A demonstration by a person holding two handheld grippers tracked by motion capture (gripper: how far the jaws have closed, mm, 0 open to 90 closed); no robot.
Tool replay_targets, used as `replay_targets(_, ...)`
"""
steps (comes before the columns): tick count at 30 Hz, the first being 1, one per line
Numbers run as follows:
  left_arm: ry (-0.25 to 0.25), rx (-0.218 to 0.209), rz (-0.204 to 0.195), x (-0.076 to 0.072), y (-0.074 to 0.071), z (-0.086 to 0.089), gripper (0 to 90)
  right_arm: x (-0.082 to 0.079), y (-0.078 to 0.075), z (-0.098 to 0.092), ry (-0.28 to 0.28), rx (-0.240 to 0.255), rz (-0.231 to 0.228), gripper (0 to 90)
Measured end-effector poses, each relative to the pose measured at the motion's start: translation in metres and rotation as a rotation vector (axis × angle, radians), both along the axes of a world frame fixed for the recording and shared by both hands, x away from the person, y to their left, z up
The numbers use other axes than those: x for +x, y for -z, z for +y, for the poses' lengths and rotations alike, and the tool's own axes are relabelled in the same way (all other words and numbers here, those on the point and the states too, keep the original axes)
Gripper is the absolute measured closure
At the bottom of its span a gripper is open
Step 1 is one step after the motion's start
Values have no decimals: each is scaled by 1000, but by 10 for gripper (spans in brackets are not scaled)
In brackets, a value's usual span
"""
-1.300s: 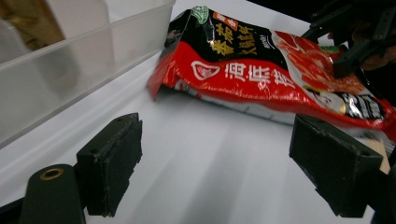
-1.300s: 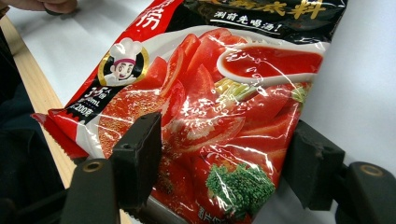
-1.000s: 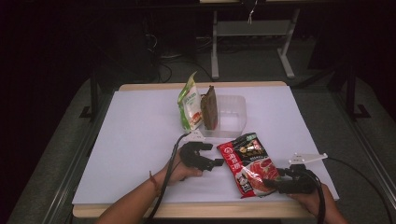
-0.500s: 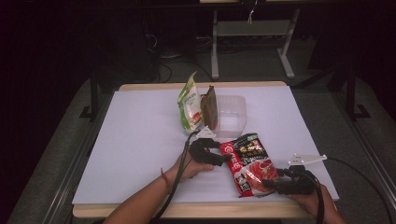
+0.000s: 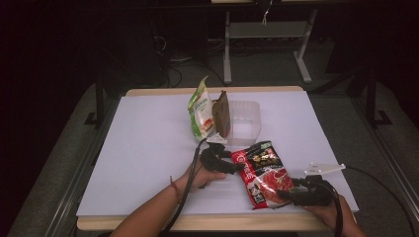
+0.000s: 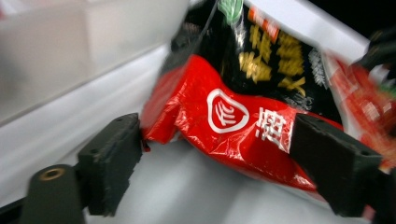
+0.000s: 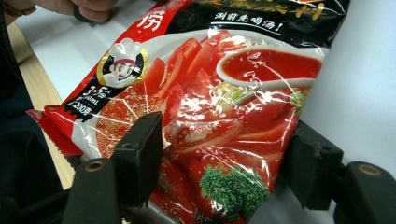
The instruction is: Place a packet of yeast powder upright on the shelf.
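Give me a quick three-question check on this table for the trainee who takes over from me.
1. True or false: the red packet lies inside the clear tub.
2. How many pouches stand upright at the tub's left side?
3. Which gripper is at the end of the packet nearer the tub?

Key
1. False: it lies flat on the white table, in front of the tub.
2. Two: a green pouch and a brown pouch.
3. The left gripper. Its jaws have just been opening, with that end of the packet between them. The right gripper is at the near end.
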State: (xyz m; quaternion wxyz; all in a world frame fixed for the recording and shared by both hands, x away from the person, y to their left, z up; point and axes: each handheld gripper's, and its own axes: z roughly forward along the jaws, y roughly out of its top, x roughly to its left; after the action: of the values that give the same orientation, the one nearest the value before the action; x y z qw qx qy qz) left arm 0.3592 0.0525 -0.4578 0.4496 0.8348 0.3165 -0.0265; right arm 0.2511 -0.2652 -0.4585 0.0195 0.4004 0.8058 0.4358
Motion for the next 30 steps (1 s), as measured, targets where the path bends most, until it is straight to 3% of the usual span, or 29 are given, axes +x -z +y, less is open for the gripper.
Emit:
replay_targets(1,-3,-15,18,0,0,-2,146,0,0,0,-1,1,-2,336)
replay_targets(7,11,-17,22,0,1,-11,131,0,1,1,-13,9,-11,338)
replay_targets(12,79,-30,9,-2,1,-13,147,0,2,5,-20,10,-25,345)
replay_targets(18,44,-36,-15,-2,0,-10,309,0,2,8,-20,2,-40,346)
replay_targets(21,17,-36,-50,-2,-1,-8,468,-1,1,9,-20,-12,-53,354)
replay_targets(24,5,-34,-109,-3,-3,-5,658,-1,0,10,-19,-18,-57,363)
replay_targets(27,9,-44,-188,-6,-5,-3,775,-1,0,10,-20,-22,-58,367)
replay_targets(30,7,-62,-224,-7,-6,0,848,-2,-1,12,-19,-39,-65,367)
